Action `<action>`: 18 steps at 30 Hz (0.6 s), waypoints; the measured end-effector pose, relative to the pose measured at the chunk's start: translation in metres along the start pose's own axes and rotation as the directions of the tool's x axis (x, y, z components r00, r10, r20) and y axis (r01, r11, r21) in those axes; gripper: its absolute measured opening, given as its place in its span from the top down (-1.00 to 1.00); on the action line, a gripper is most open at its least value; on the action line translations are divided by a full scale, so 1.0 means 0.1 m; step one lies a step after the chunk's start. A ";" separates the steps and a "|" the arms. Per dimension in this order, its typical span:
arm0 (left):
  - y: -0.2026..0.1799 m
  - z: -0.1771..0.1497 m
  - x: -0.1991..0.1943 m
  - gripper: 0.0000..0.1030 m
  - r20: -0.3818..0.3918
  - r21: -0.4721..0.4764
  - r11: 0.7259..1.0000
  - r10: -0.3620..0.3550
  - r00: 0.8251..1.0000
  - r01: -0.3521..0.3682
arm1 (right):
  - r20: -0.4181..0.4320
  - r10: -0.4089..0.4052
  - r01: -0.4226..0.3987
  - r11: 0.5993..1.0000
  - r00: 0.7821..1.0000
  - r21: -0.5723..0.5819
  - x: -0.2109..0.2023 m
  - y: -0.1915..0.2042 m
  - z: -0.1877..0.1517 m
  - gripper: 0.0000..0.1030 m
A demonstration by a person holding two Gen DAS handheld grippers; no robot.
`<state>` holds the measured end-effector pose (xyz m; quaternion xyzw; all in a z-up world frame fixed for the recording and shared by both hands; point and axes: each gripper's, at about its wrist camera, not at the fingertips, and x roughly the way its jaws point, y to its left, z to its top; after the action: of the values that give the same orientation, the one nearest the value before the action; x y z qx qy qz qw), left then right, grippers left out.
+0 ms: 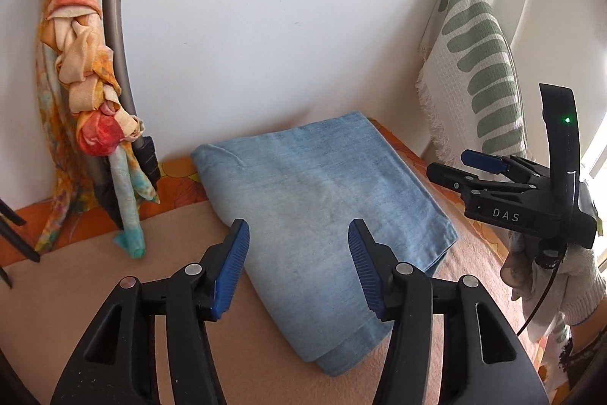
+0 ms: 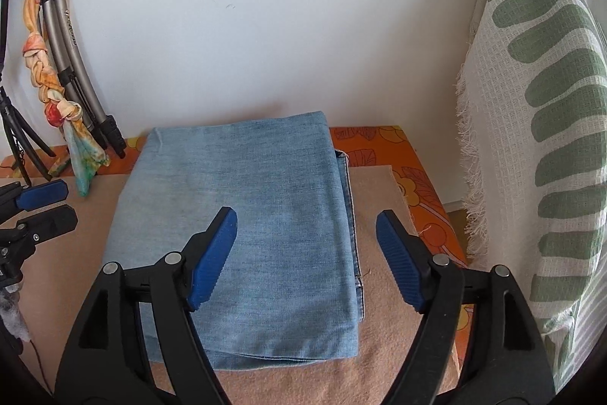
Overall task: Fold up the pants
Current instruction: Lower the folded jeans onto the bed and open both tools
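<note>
The pants [image 2: 242, 234], soft faded light-blue denim folded into a thick rectangular stack with a stitched hem peeking out on its right edge, lie on a peach felt-like cloth [image 2: 379, 310] over an orange flowered cover [image 2: 421, 192], close to the far white wall. Both the left gripper [image 1: 299, 245] and the right gripper [image 2: 305, 238] hover above the stack, their ribbed blue pads spread apart and gripping nothing. A waffle-weave white blanket [image 2: 531, 139] with green ovals and a frayed fringe is cut off at the right.

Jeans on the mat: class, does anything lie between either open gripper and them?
Nothing visible. The folded jeans lie bare on the mat, with the left gripper and right gripper open just above them.
</note>
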<state>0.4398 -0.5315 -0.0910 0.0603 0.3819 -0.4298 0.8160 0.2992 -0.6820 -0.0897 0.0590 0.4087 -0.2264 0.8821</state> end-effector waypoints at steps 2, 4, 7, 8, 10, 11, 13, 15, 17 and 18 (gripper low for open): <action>-0.06 -0.04 -0.14 -0.09 0.007 0.007 1.000 -0.003 1.000 0.003 | 0.012 -0.008 0.008 1.000 1.000 -0.001 -0.16 0.06 -0.05 -0.62; -0.11 -0.08 -0.30 -0.18 0.018 0.017 1.000 -0.008 1.000 0.008 | 0.027 -0.013 0.013 1.000 1.000 0.004 -0.33 0.11 -0.09 -0.72; -0.18 -0.16 -0.54 -0.25 0.036 0.028 1.000 -0.007 0.999 0.006 | 0.047 -0.029 0.029 0.999 0.998 0.015 -0.60 0.20 -0.15 -0.87; -0.20 -0.19 -0.62 -0.26 0.043 0.031 0.999 -0.008 0.999 0.007 | 0.055 -0.033 0.032 0.999 0.998 0.021 -0.70 0.23 -0.19 -0.90; -0.23 -0.25 -0.78 -0.33 0.053 0.035 0.999 -0.004 0.999 0.003 | 0.065 -0.037 0.036 0.999 0.997 0.021 -0.85 0.28 -0.26 -0.90; -0.25 -0.28 -0.86 -0.35 0.057 0.035 0.999 -0.003 0.998 0.001 | 0.069 -0.045 0.043 0.999 0.997 0.019 -0.92 0.31 -0.29 -0.90; -0.28 -0.35 -1.03 -0.41 0.067 0.036 0.999 -0.001 0.998 -0.002 | 0.075 -0.051 0.050 0.999 0.996 0.019 -1.08 0.37 -0.37 -0.90; -0.31 -0.42 -1.20 -0.46 0.079 0.032 0.999 0.006 0.997 -0.008 | 0.081 -0.047 0.045 0.999 0.996 0.020 -1.22 0.43 -0.45 -0.90; -0.33 -0.49 -1.38 -0.49 0.093 0.023 1.000 0.006 0.996 -0.009 | 0.091 -0.048 0.046 0.999 0.995 0.027 -1.37 0.48 -0.53 -0.90; -0.35 -0.52 -1.47 -0.50 0.101 0.019 1.000 0.008 0.995 -0.010 | 0.095 -0.049 0.047 0.999 0.994 0.028 -1.46 0.52 -0.57 -0.90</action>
<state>0.3342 -0.4343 -0.0206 0.0481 0.3357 -0.4324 0.8355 0.2006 -0.5679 -0.0219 0.0495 0.3644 -0.2554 0.8942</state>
